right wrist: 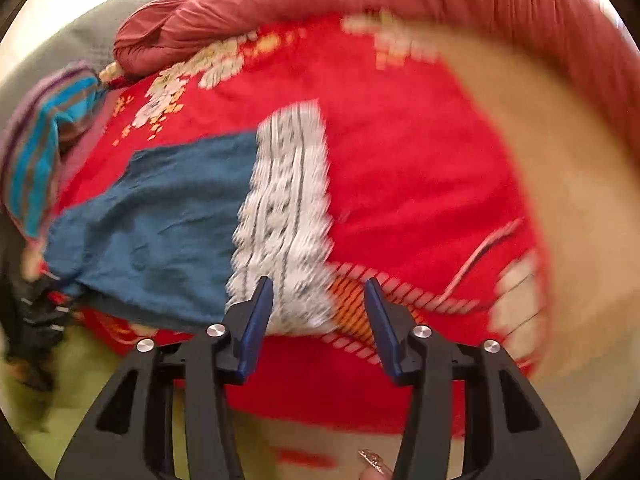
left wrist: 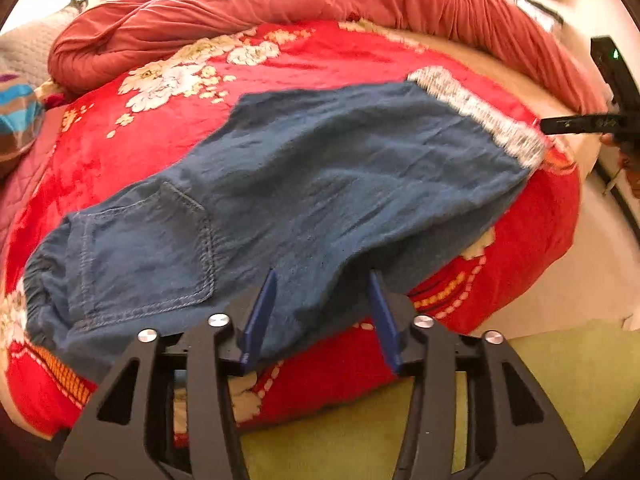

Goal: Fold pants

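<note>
The right gripper (right wrist: 319, 294) hangs with jaws apart over the white cuff (right wrist: 286, 216) of the blue pants (right wrist: 160, 216) on a red blanket (right wrist: 412, 168).

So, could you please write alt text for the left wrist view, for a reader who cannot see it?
Blue pants with a white patterned cuff lie folded lengthwise on a red floral blanket. The left gripper stands open at their near edge, holding nothing. The right gripper shows at the right edge, near the cuff.
</note>
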`<act>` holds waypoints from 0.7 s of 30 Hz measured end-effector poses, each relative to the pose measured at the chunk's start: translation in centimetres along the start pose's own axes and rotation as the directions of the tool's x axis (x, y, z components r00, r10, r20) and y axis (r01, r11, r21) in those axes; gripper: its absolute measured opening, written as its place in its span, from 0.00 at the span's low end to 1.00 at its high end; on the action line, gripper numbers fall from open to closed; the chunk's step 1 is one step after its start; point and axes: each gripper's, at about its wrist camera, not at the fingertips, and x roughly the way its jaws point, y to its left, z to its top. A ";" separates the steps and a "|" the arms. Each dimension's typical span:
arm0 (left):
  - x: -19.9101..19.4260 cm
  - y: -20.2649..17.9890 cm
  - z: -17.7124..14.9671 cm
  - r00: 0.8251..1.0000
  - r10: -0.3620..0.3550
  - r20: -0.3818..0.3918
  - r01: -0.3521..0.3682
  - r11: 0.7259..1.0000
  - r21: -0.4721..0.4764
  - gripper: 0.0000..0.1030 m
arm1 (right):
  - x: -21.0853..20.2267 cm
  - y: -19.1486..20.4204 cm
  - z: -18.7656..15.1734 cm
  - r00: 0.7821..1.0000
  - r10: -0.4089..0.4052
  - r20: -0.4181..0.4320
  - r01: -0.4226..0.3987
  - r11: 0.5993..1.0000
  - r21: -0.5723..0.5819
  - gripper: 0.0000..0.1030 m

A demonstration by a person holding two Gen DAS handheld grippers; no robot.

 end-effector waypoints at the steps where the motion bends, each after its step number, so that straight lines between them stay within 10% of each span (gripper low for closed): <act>1: -0.5 0.2 0.1 1.000 -0.001 0.015 0.001 1.000 -0.009 0.45 | -0.5 0.8 0.1 0.999 0.031 0.034 -0.030 0.999 -0.038 0.45; 10: -2.6 6.5 -0.6 0.983 0.182 0.030 -0.170 0.956 -0.237 0.59 | 1.6 14.7 -2.2 0.963 0.267 -0.031 -0.240 0.801 -0.549 0.42; 18: -1.7 11.3 -2.2 0.973 0.230 -0.014 -0.218 0.899 -0.380 0.65 | 4.8 19.9 -3.3 0.975 0.215 -0.048 -0.185 0.683 -0.707 0.41; 21: -1.8 11.8 -2.4 0.976 0.217 0.003 -0.197 0.896 -0.399 0.65 | 6.2 19.7 -3.0 0.977 0.195 -0.085 -0.197 0.676 -0.710 0.04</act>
